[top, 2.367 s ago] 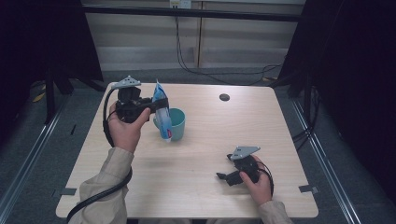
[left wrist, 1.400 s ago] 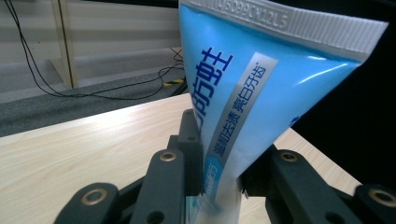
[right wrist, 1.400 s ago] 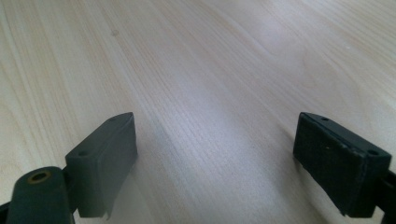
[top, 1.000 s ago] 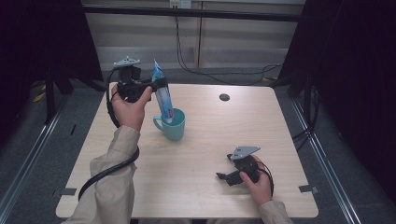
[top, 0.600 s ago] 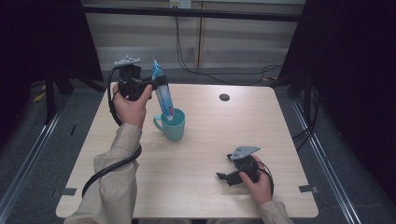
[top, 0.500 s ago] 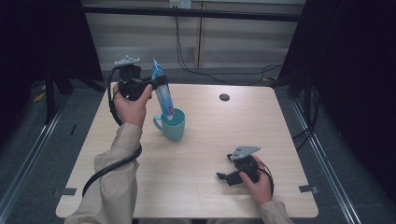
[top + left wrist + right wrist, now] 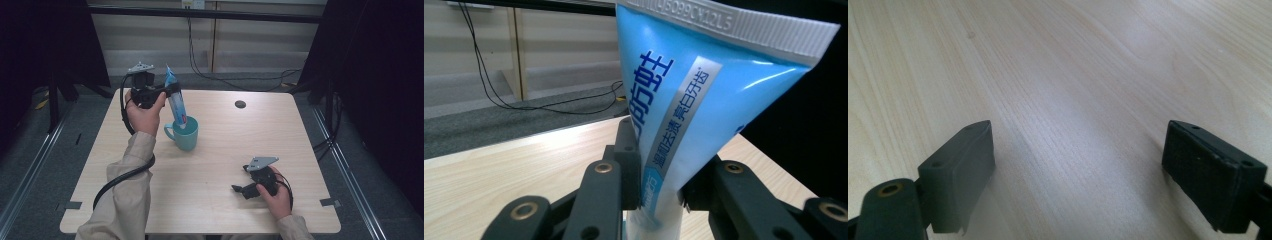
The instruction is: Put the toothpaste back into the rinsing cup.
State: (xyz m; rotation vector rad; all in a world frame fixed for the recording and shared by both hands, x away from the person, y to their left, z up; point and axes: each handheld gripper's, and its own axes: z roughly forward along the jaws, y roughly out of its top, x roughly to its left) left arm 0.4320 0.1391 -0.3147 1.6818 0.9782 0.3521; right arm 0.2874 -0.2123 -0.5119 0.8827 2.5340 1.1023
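Item: blue plastic toothpaste tube [image 7: 175, 102], cap-down in teal ceramic mug [image 7: 184, 134], table's ten o'clock. Left gripper [image 7: 167, 91] clamps it; right gripper [image 7: 239, 189] wide, empty. Risk: tilted tube may tip mug on release.

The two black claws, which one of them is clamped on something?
The left claw, raised at the table's far left, is shut on the blue toothpaste tube standing in the teal mug. The right claw rests open on the table.

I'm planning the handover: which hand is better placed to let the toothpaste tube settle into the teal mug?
Left. The left gripper is clamped on the toothpaste tube, whose lower end is in the mug. The right gripper rests open on the table, far off.
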